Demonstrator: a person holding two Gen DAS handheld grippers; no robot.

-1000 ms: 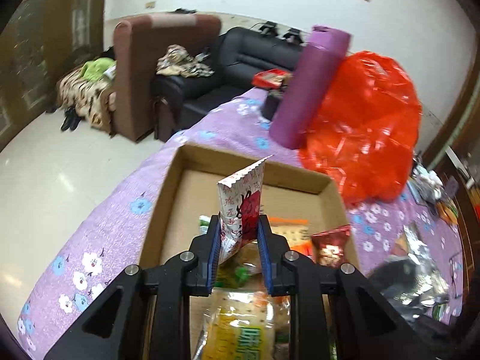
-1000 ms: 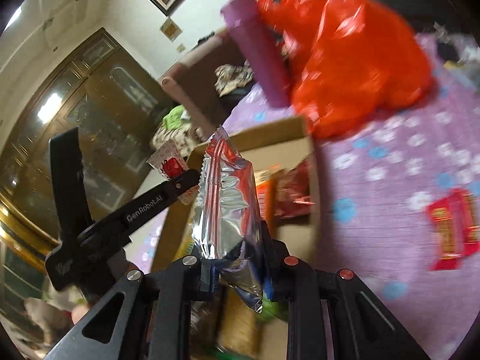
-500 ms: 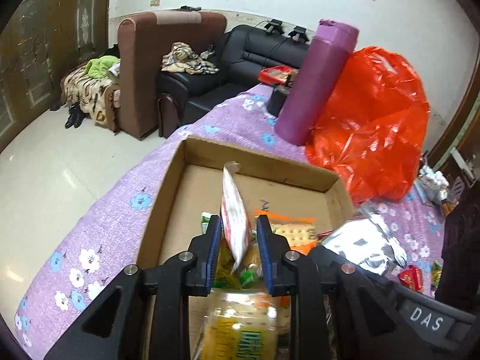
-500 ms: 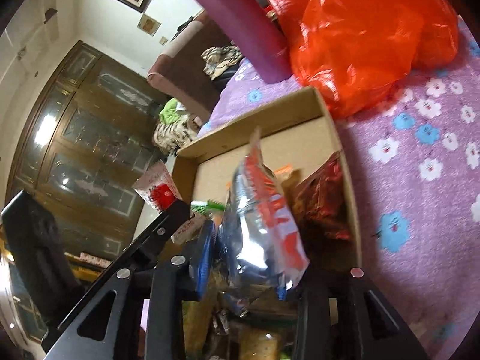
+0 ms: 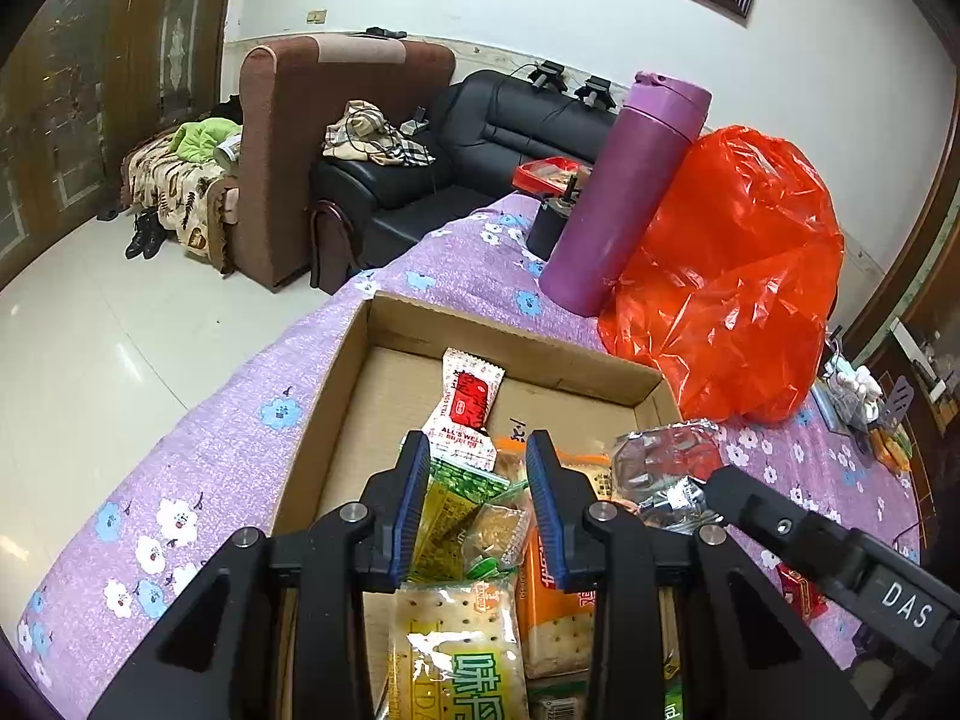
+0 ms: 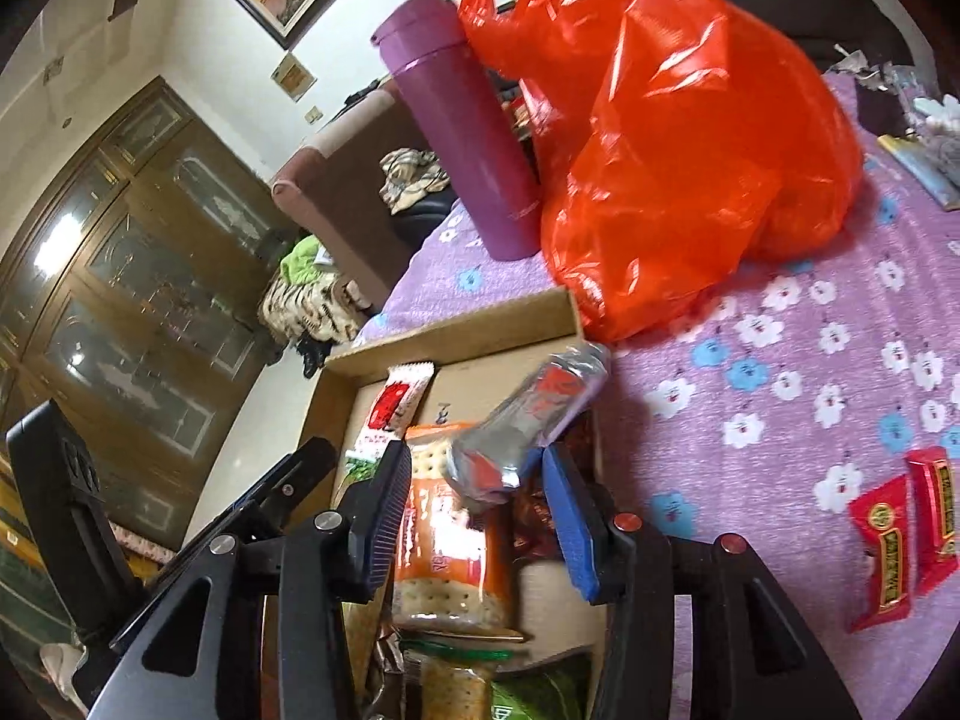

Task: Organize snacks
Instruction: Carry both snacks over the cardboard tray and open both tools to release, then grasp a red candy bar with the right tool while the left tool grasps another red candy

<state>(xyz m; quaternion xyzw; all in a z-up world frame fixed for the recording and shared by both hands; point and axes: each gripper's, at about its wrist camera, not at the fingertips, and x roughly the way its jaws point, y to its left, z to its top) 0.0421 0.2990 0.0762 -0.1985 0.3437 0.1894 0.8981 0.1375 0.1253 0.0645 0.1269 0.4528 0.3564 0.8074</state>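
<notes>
The red-and-white sachet (image 5: 465, 405) that stood pinched in the left gripper (image 5: 477, 480) a second ago now lies flat in the cardboard box (image 5: 354, 372), just past the fingertips, and the silver foil packet (image 6: 528, 426) has slipped out of the right gripper (image 6: 477, 483) and tilts across the box's right edge. Both sets of jaws have just been opening. The left fingers stand released with nothing pressed between them, only the heaped cracker packs (image 5: 456, 648) below. The right fingers are apart too; the foil packet's lower end sits between them, though I cannot tell if it touches a pad. An orange cracker pack (image 6: 447, 546) lies under it in the box. On the purple flowered cloth (image 6: 780, 372) two small red packets (image 6: 900, 540) lie well apart from the box. Behind it stand a purple flask (image 5: 621, 198) and a red plastic bag (image 5: 732, 276), touching each other.
</notes>
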